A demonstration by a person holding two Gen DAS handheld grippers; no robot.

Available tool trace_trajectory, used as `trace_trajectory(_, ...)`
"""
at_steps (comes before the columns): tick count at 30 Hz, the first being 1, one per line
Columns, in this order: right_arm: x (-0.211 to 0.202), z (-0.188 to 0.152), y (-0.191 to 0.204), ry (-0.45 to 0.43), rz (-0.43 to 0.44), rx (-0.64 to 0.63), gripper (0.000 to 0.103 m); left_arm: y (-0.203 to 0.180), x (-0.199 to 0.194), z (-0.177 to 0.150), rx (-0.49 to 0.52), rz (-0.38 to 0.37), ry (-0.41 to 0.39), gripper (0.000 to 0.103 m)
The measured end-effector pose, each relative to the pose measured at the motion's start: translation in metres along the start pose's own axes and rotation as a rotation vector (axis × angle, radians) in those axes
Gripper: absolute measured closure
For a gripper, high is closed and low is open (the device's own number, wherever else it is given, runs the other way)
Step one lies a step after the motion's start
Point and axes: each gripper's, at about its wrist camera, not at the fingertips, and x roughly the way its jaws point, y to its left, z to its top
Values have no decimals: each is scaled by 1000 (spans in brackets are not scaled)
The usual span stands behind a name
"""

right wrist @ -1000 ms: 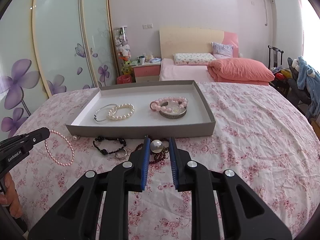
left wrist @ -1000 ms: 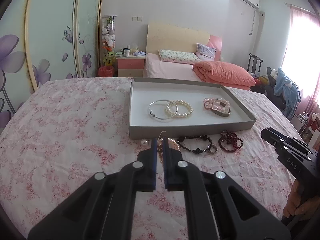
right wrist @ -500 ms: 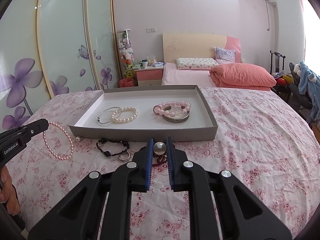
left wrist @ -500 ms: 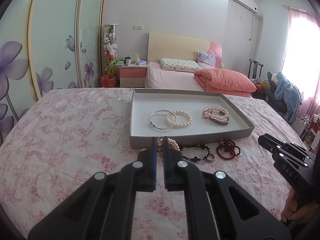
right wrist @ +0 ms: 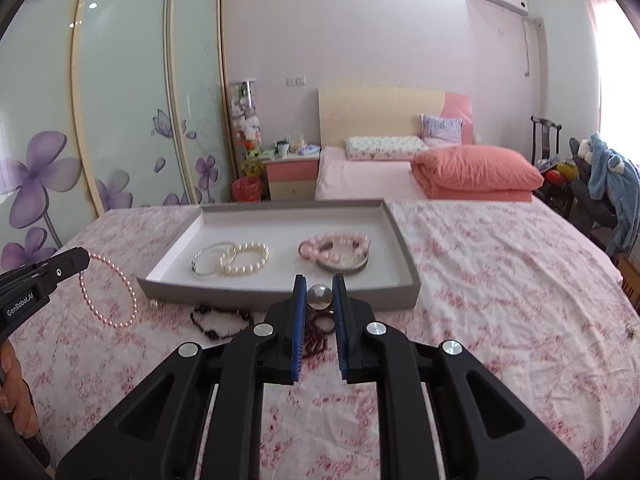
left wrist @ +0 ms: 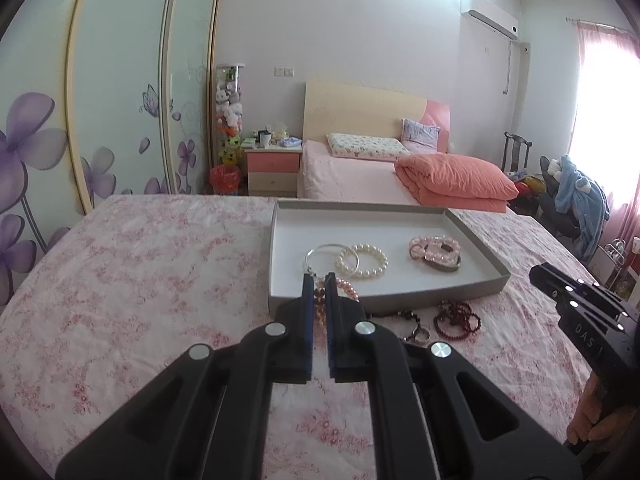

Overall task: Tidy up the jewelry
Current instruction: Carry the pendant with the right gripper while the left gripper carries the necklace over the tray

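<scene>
Pink-flowered bedding [right wrist: 500, 264] covers the bed we are working over, with a second bed, a coral quilt [right wrist: 476, 172] and sliding wardrobe doors painted with purple flowers [right wrist: 120, 120] behind it. On the bedding lies a shallow grey tray [right wrist: 404, 240] with a white floor. Inside it, toward its left, a thin silver bangle [right wrist: 202, 260] lies touching a white pearl bracelet [right wrist: 244, 258]; toward its right a pink bead bracelet [right wrist: 332, 242] rests on a silvery band [right wrist: 344, 267].

Our left tongs [left wrist: 319, 280] are clamped on a pink pearl bracelet [right wrist: 108, 292], which hangs as an open loop from their tips above the bedding, just left of the tray's near left corner when seen from the right wrist. From the left wrist its beads show between the pads and just to their right, in front of the tray's near wall.

Our right tongs [right wrist: 319, 280] are clamped on a silver-grey bead [right wrist: 319, 295], held between the pads in front of the tray's near wall. We cannot tell what the bead belongs to.

On the bedding along the tray's near wall lie a black bead bracelet [right wrist: 218, 322] with a metal ring and, just right of it, a dark red bead bracelet [left wrist: 456, 318]. One small white bead [right wrist: 154, 304] lies loose near the tray's left corner.
</scene>
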Motion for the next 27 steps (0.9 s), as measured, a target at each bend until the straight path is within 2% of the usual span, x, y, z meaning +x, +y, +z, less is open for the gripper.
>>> trace_trajectory(7,3,27,5,-86,-16,-10,89,-23,5,24,53,64,-65,97)
trace_trajectory(11,15,37,5,-99,-17,-3,89,-38,16,38,93,102,-95,97)
trace_trajectory(20,61,54,0,-59,15,32,89,-43,64,59,90,135,-81,97)
trace_trajectory(27,105,60,1,6,32,57,89,-40,102,65,83,114,-52,96)
